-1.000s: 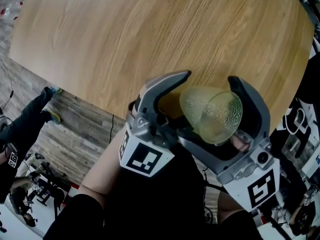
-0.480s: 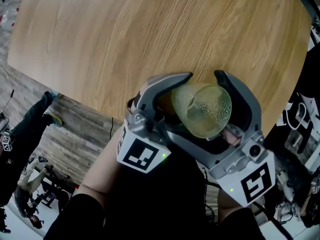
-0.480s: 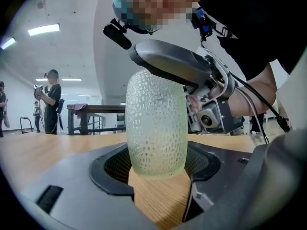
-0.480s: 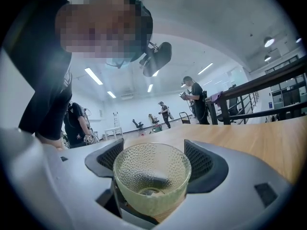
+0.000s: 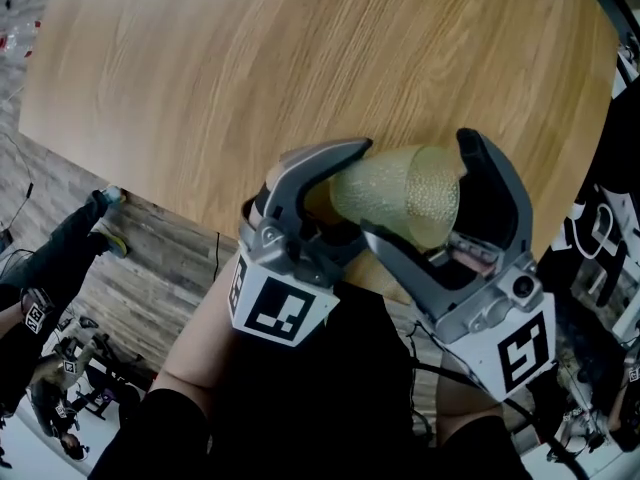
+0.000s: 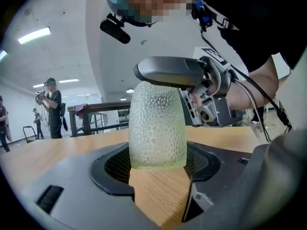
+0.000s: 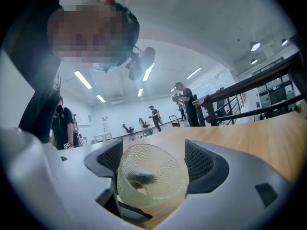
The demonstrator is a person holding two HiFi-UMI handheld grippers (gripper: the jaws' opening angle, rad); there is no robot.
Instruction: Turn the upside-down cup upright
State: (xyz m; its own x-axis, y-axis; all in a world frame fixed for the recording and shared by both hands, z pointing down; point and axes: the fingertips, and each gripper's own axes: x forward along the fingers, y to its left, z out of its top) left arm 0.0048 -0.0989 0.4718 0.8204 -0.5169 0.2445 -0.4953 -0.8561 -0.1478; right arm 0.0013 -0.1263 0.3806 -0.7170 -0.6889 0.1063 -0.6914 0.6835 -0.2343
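Right now the mesh-faced pads (image 6: 116,165) of the left gripper (image 6: 157,166) are closed narrow on the tapered, closed end of the pale green, dimpled, translucent cup (image 5: 400,196). The pads (image 7: 198,162) of the right gripper (image 7: 154,163) stand wider and look pressed to either side of the cup's open rim, whose mouth faces back into that gripper. So the cup lies roughly on its side, pinched at both ends, neither inverted nor upright. It appears to be lifted clear of the round, light-oak wooden table (image 5: 250,68) beneath it, though no view shows the gap plainly. The table's near edge runs just past the cup on the person's side, and beyond that edge lies grey plank floor (image 5: 150,258). The main hazard, as I judge it, is the double grip. If the two grippers turn at different rates or about different axes, they will twist against each other, and the slick taper could let the cup squirt out toward its narrow end. Releasing one gripper before the other has a firm bite carries the same risk. A drop so close to the edge could send the cup rolling off onto the floor. Finishing the turn the wrong way would simply put the mouth down again, and setting it down tilted could tip it over.
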